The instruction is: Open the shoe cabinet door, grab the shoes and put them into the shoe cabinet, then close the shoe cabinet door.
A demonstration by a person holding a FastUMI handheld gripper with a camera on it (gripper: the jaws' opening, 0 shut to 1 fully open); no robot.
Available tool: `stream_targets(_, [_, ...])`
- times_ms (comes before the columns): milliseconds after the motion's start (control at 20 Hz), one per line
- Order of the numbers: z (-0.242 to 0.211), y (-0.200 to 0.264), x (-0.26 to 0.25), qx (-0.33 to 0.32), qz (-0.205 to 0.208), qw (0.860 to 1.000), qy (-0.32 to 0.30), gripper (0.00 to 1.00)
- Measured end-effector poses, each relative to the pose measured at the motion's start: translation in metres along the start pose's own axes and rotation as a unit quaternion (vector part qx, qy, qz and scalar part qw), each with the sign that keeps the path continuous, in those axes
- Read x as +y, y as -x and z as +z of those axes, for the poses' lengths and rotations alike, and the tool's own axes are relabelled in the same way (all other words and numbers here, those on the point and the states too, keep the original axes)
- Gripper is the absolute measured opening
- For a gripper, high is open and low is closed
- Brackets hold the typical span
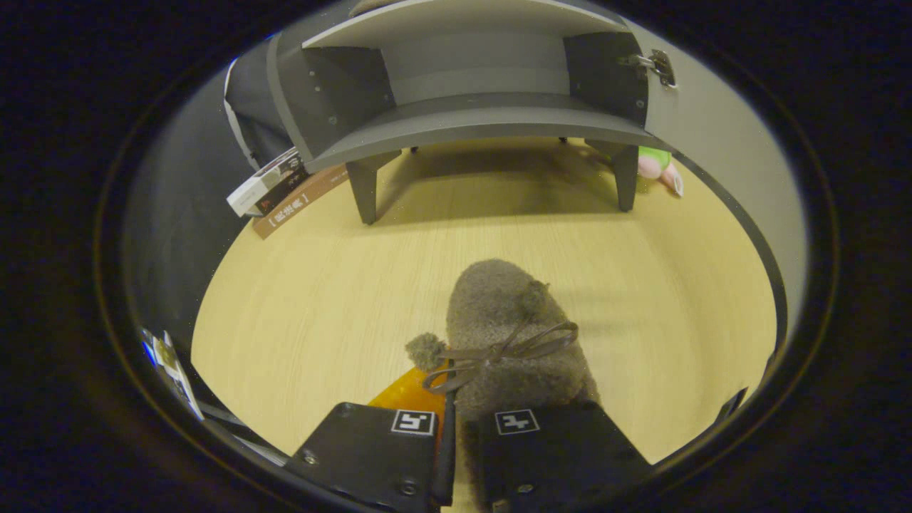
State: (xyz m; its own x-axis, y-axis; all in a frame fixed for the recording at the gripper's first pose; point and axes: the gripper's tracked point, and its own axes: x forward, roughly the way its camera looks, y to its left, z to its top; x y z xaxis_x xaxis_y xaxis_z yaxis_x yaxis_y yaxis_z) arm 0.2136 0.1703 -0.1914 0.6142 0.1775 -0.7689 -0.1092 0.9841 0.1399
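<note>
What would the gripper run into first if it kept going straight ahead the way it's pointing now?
Holding the fuzzy slipper, the gripper points over bare wooden floor toward the open shoe cabinet. The slipper's toe would probably reach the lower shelf edge first, or slide beneath it; depth is unclear.

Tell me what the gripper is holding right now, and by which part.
The gripper is shut on the fuzzy brown slipper, pinching the edge at its heel end. The toe points ahead toward the open shoe cabinet.

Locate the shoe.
In the gripper view, the shoe is held in the shut gripper, above the floor, short of the open cabinet.
</note>
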Motion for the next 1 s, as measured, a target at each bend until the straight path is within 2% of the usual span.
stream_targets(100, [0.006, 0.007, -0.001, -0.009, 0.004, 1.0, 0.004, 0.11])
stream_targets(550, [0.05, 0.036, -0.001, -0.115, 0.02, 0.993, 0.013, 0.08])
stream_targets(850, [0.102, 0.062, 0.003, -0.206, 0.014, 0.978, 0.021, 0.08])
stream_targets(1000, [0.135, 0.072, 0.005, -0.256, 0.011, 0.966, 0.037, 0.08])
